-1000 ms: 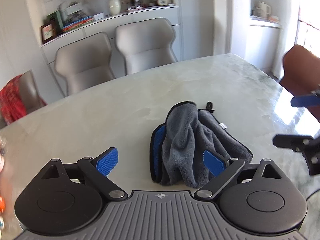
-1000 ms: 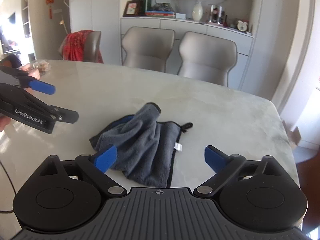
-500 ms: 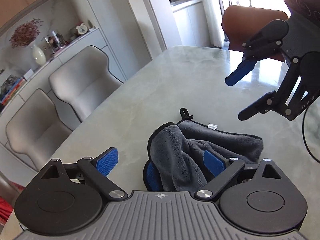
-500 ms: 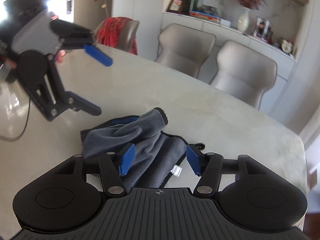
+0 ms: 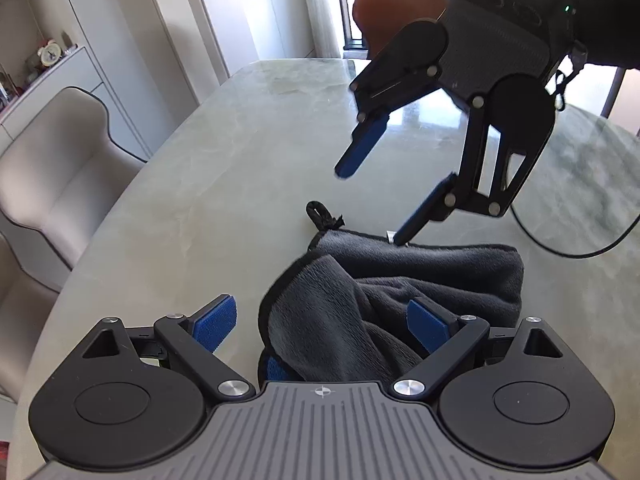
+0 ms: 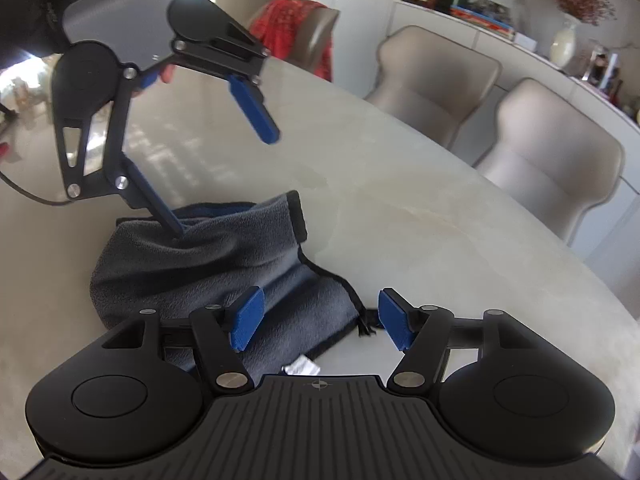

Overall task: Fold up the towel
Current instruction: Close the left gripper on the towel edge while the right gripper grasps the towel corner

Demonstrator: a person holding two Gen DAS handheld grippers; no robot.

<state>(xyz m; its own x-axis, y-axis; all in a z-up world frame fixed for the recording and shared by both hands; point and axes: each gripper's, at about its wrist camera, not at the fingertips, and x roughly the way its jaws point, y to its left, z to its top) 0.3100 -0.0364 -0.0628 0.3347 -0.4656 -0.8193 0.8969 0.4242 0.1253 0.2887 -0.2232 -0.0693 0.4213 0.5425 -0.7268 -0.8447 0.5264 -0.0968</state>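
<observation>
A crumpled dark grey towel [image 5: 400,280] with black trim and a blue underside lies on the pale marble table [image 5: 248,152]. My left gripper [image 5: 320,326] is open low over the towel's near corner, its fingers either side of a raised fold. My right gripper [image 6: 320,320] is open over the opposite corner, beside the black hanging loop [image 6: 366,326] and white label [image 6: 302,366]. In the left wrist view the right gripper [image 5: 372,204] hangs open, its lower finger tip at the towel's far edge. In the right wrist view the left gripper [image 6: 224,184] is open, its lower finger pressing into the towel [image 6: 208,256].
Beige chairs [image 6: 432,80] stand along the table's far side, one draped with red cloth [image 6: 288,28]. A brown chair [image 5: 400,4] stands at the table's end. A black cable [image 5: 580,244] trails over the table by the towel. A sideboard with a vase [image 6: 564,44] lines the wall.
Both grippers have closed in on the towel from opposite sides and dropped lower. The right gripper, narrowed half a second ago, has opened wider again.
</observation>
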